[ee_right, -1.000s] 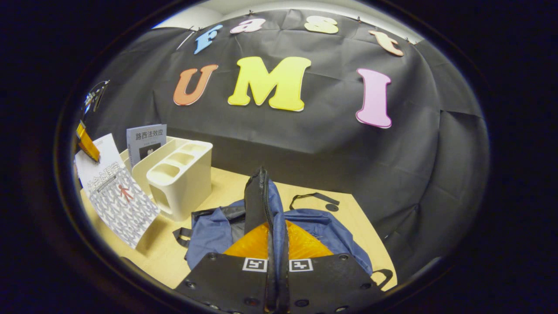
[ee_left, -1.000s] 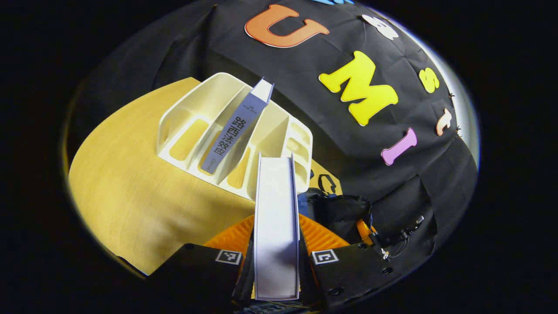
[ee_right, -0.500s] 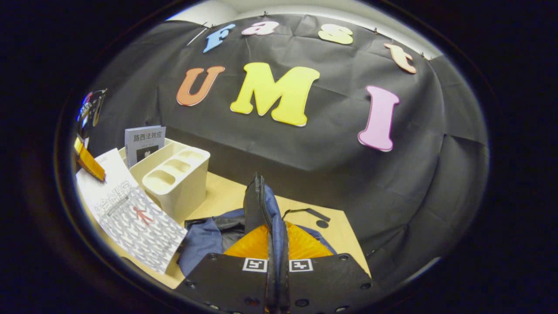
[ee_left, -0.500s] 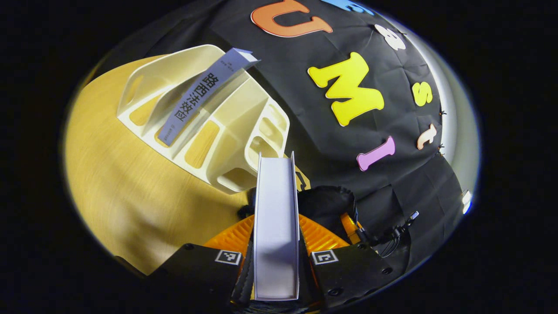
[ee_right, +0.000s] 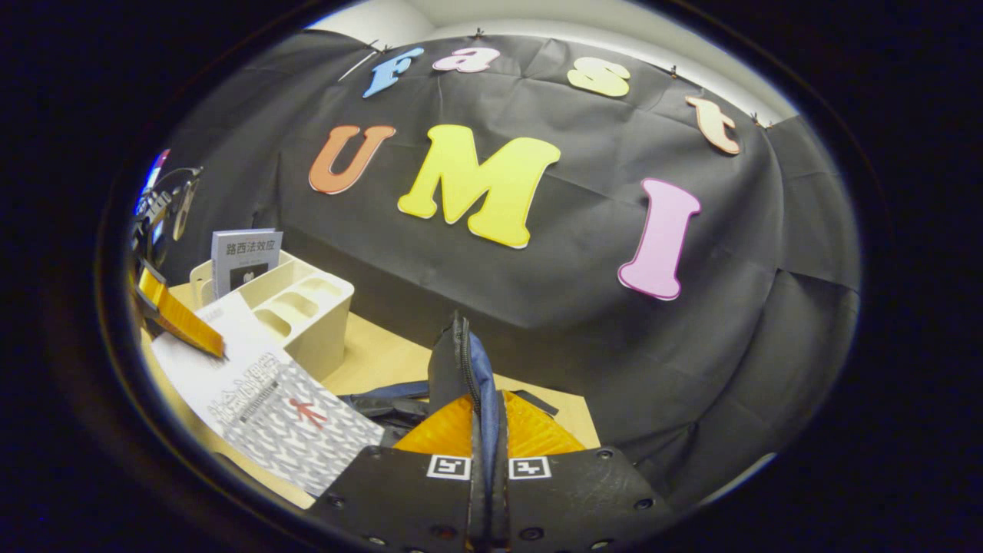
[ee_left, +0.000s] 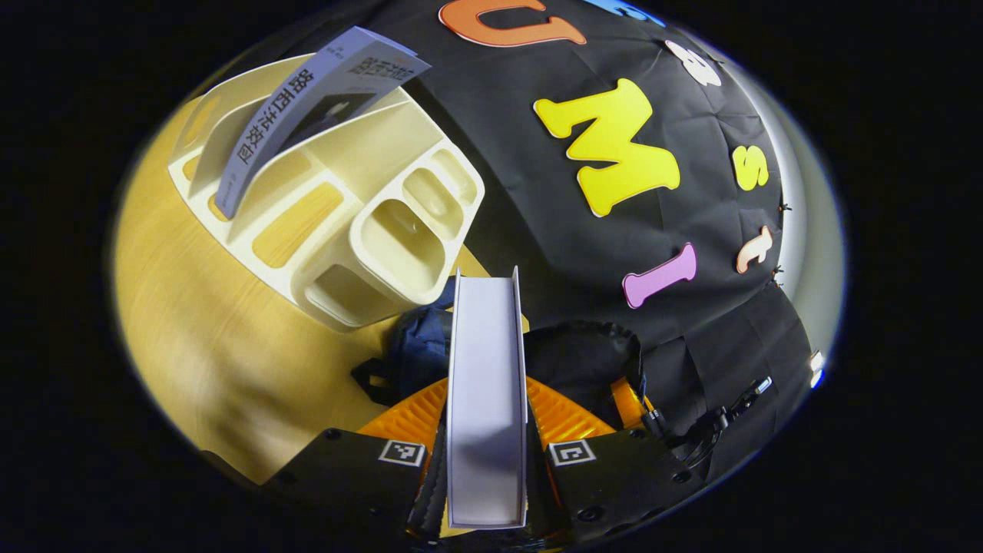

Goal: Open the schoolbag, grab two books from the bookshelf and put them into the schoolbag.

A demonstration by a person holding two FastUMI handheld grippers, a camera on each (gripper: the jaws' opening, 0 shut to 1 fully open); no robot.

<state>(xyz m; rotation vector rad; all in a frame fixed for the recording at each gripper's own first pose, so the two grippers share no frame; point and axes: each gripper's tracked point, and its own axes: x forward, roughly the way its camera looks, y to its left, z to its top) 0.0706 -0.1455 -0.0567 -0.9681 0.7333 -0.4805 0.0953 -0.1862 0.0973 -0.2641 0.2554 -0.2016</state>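
Left gripper view: the white book (ee_left: pixel 486 399) stands on edge, clamped between your left gripper's (ee_left: pixel 486 491) fingers, so it can slide edge-first into the schoolbag (ee_left: pixel 430 342), whose dark blue fabric lies on the desk (ee_left: pixel 215 346) just beyond it. In the right gripper view, your right gripper (ee_right: pixel 485 491) has its fingers clenched on the bag's zipper edge (ee_right: pixel 463 361), lifting it upright, probably to hold the mouth open for the book arriving from the left. That book's patterned cover (ee_right: pixel 284 415) hangs near the opening, with the left gripper's fingers (ee_right: pixel 180 315) gripping its upper part. To the far left, the cream bookshelf (ee_left: pixel 369 230) keeps the second book (ee_left: pixel 265 130), grey and leaning in a slot, not yet taken.
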